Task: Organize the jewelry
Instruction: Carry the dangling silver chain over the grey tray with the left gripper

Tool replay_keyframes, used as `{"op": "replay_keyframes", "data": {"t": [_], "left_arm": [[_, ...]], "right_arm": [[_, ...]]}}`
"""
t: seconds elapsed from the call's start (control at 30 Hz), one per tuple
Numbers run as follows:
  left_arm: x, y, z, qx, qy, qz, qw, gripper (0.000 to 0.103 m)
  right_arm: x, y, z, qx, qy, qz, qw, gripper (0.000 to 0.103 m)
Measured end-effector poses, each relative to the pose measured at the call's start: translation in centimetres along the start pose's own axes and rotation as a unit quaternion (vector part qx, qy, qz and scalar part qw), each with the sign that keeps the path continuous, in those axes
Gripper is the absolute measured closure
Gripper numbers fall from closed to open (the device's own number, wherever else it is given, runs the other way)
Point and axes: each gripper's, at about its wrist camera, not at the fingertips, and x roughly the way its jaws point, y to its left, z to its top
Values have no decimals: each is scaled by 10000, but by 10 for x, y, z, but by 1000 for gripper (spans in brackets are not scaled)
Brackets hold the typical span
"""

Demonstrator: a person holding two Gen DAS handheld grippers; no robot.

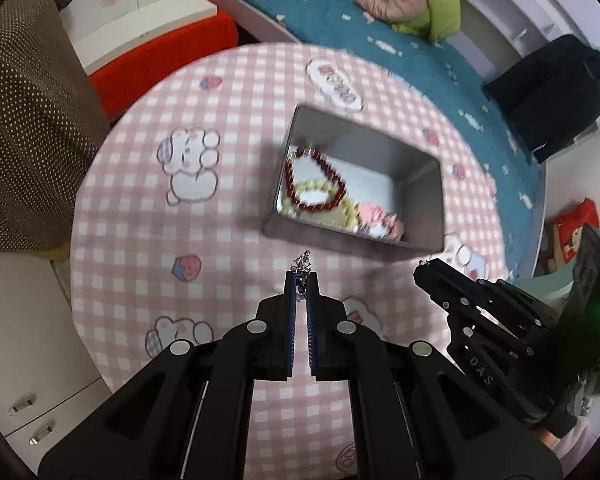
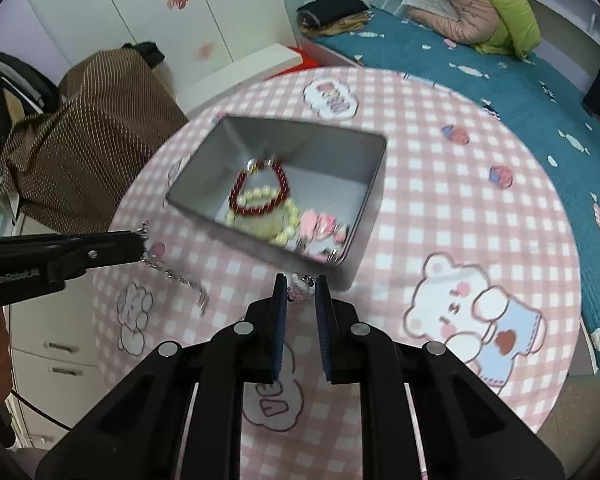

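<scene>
A grey metal tin (image 1: 416, 184) (image 2: 352, 148) stands open on the round table. It holds a red bead bracelet (image 1: 320, 178) (image 2: 260, 192), a cream pearl bracelet (image 2: 272, 220) and pink clips (image 2: 320, 228). My left gripper (image 1: 301, 276) is shut on a thin silver chain (image 1: 302, 266), held above the cloth in front of the tin; the chain dangles from it in the right wrist view (image 2: 180, 276). My right gripper (image 2: 300, 284) is shut on a small pink-and-white charm (image 2: 299, 289) just before the tin's near corner. It shows from the side in the left wrist view (image 1: 432, 268).
The table wears a pink checked cloth with cartoon bears (image 2: 460, 208). A bed with a teal cover (image 2: 500, 76) lies behind and to the right. A brown dotted chair (image 2: 92, 128) and white drawers (image 1: 28, 400) stand at the left.
</scene>
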Motion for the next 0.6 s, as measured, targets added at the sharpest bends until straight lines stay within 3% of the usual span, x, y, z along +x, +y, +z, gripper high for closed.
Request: {"op": "replay_keyframes", "data": {"t": [0.6], "left_arm": [[-57,-34,42,336,-699,-708,9945,98]], "right_arm": [[-23,-9,45,-102,-563,-61,9983,90]]}}
